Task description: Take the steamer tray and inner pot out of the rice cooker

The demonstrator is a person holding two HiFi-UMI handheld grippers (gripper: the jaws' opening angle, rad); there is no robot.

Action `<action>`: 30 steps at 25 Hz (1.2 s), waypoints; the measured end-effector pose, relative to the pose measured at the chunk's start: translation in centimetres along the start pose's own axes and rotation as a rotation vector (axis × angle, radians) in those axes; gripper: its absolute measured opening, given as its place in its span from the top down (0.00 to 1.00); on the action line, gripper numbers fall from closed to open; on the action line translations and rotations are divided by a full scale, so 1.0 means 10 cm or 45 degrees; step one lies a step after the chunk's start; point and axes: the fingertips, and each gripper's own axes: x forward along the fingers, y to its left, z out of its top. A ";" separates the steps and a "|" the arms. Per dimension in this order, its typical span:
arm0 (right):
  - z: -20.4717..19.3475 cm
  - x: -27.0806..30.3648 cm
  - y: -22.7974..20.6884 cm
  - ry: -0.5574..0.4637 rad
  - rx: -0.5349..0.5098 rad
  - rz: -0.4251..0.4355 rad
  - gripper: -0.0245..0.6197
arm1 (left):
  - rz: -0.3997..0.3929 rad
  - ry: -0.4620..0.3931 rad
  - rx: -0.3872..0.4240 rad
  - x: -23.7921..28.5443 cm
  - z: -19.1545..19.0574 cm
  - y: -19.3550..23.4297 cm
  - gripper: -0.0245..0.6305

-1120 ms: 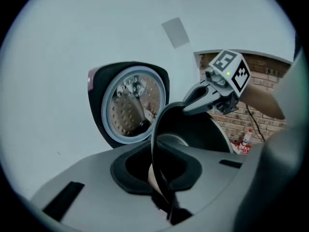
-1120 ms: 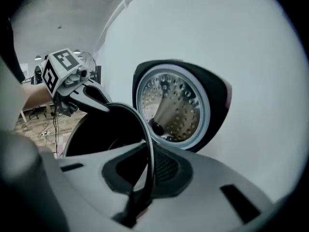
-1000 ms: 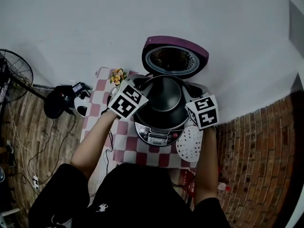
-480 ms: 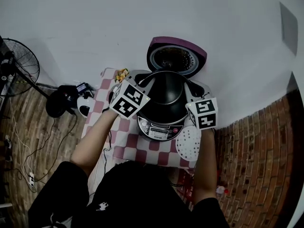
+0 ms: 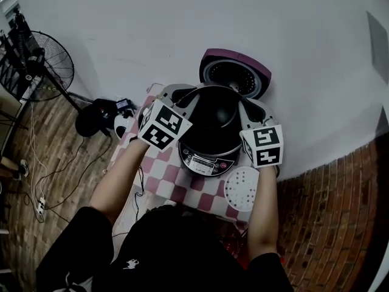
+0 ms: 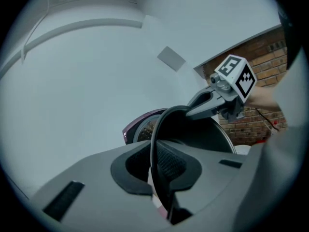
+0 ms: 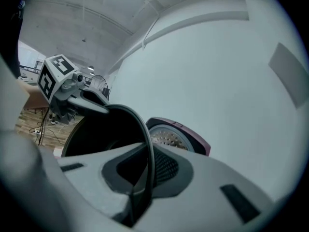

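Dark metal, smooth and round: the inner pot (image 5: 214, 121) is what we see first, a deep bowl with a thin rolled rim, held directly over the rice cooker (image 5: 205, 162). We cannot tell whether its base is fully clear of the cooker's well. The left gripper (image 6: 160, 170) is closed on the pot's rim on the cooker's left side. Its ribbed black pads pinch the thin edge from inside and outside. The right gripper (image 7: 144, 178) is clamped on the opposite rim in the same way, so the pot hangs between the two. Each gripper has a grey plastic body and carries a white cube with black square markers.

The cooker is a rounded, silvery drum with a control panel on its front. Its lid (image 5: 236, 72), plum-coloured outside with a perforated metal plate inside, stands open behind the cooker, against a plain white wall (image 5: 182, 23). The steamer tray (image 5: 242, 187), a flat white disc dotted with small holes, lies just to the cooker's front right on the red-and-white checked cloth (image 5: 173, 181). Around the cooker, the floor (image 5: 328, 212) is brick-patterned.
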 end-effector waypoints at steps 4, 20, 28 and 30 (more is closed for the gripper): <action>0.17 -0.02 0.14 -0.070 -0.009 0.079 0.92 | 0.101 0.027 0.006 -0.27 0.05 0.05 0.92; 0.67 -0.19 0.84 -0.264 -0.024 0.364 0.92 | 0.391 0.163 0.021 -1.32 0.06 0.10 0.93; 0.82 0.07 1.34 -0.261 -0.055 0.448 0.92 | 0.448 0.200 -0.027 -1.66 -0.31 0.37 0.93; 0.88 0.11 1.43 -0.260 -0.065 0.447 0.92 | 0.449 0.195 -0.032 -1.73 -0.36 0.44 0.93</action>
